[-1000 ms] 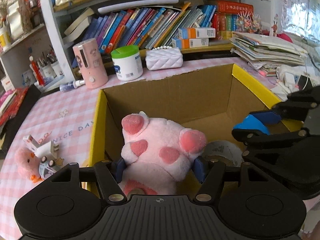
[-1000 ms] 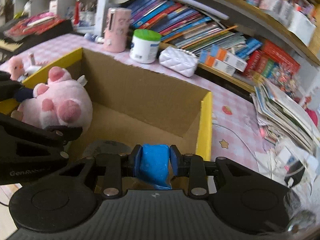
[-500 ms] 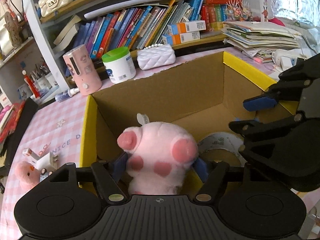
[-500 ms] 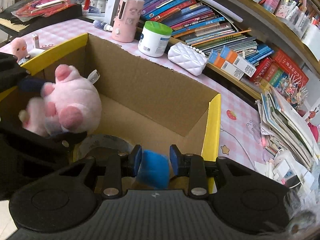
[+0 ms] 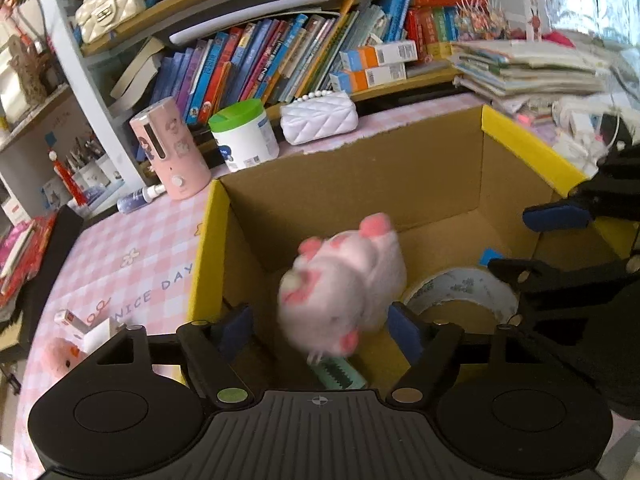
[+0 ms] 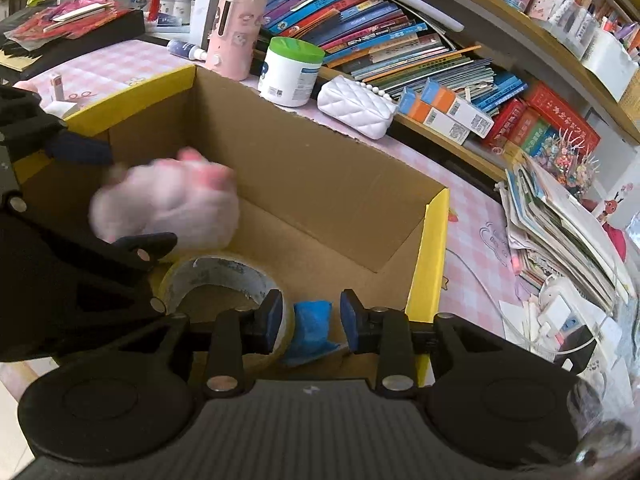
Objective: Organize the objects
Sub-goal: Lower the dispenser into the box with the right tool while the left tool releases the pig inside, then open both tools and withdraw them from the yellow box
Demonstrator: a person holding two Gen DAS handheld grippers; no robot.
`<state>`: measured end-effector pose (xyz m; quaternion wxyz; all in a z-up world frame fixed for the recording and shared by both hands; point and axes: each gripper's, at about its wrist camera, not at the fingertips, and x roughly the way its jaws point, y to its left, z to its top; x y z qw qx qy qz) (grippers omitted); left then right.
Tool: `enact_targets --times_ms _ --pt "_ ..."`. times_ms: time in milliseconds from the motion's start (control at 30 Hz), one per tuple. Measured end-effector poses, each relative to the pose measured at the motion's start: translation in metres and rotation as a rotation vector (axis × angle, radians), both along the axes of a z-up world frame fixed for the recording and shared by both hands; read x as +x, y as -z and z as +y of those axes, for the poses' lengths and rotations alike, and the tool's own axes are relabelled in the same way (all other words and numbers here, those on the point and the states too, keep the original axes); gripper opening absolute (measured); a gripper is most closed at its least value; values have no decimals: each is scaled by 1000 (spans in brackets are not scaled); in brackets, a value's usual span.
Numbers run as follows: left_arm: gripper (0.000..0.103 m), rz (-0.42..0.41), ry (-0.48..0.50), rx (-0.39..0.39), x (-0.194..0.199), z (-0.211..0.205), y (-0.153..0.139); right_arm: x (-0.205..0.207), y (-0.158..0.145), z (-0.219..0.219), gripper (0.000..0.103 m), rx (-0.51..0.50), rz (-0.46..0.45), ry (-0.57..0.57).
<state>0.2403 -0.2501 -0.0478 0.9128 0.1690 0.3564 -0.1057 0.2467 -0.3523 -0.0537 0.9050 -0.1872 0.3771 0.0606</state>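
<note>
A pink plush pig [image 5: 344,284] is blurred inside the yellow-edged cardboard box [image 5: 208,248], free of my left gripper [image 5: 320,332], which is open above the box's left side. The pig also shows in the right wrist view [image 6: 168,204]. My right gripper [image 6: 308,320] is open over the box's right corner, with a blue object [image 6: 312,332] lying on the box floor below it. A roll of tape [image 5: 460,292] lies on the box floor, and a green comb-like item [image 5: 340,374] lies near the front wall.
Behind the box stand a pink cylinder [image 5: 170,148], a green-lidded white jar [image 5: 244,134] and a white quilted purse [image 5: 320,118]. Bookshelves rise behind them. A small pink toy [image 5: 60,356] and white plug [image 5: 92,326] lie left of the box. Stacked papers [image 6: 560,208] lie right.
Both grippers have opened. The pink pig left the left gripper and drops into the box. The blue object left the right gripper and now lies on the box floor.
</note>
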Motion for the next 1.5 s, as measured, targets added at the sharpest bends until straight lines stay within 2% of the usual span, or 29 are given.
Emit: enact_targets --times_ms 167,233,333,433,467,700,933,1033,1200,1500 --pt "82 -27 -21 -78 -8 13 -17 -5 -5 -2 44 20 -20 28" --pt "83 -39 -27 -116 -14 20 -26 -9 -9 -2 53 31 -39 48" --pt "97 -73 -63 -161 -24 29 -40 -17 -20 -5 63 64 -78 91" --pt "100 -108 -61 -220 -39 38 -55 -30 -34 -5 77 125 -113 126" --pt "100 -116 -69 -229 -44 40 -60 -35 -39 -4 79 136 -132 148" --pt "100 -150 -76 -299 -80 65 -78 -78 -64 13 85 200 -209 243" --pt "100 -133 -69 -293 -124 97 -71 -129 -62 42 87 287 -194 354" --pt "100 -109 -88 -284 -143 116 -63 -151 -54 65 87 274 -185 352" --pt "100 -67 -149 -278 -169 155 -53 -180 -41 104 86 277 -120 328" --pt "100 -42 -228 -283 -201 217 -52 -212 -39 175 87 297 -66 256"
